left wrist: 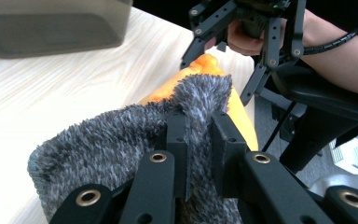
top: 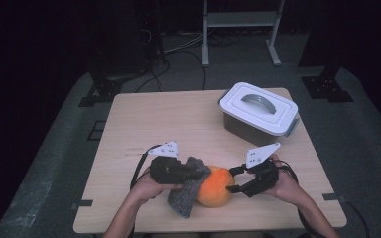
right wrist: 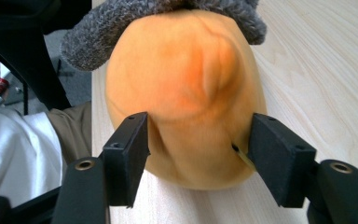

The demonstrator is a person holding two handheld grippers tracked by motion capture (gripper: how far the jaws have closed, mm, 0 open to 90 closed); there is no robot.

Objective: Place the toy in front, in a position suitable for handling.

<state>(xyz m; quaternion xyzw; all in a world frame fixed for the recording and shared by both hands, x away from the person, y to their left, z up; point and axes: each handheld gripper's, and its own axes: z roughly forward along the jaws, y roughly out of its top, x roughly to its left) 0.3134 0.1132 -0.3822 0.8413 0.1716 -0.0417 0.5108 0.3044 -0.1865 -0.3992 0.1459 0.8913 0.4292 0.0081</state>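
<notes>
Wiping an orange gourd near the desk's front edge: left gripper pinches a grey cloth; right gripper straddles the gourd, jaws wide, apparently not pressing. Next, probably regrip and steady it.

No readable text, label, brand, number or sign on anything in view.

White-lidded grey bin on wooden table, perhaps a metal stand behind
</notes>
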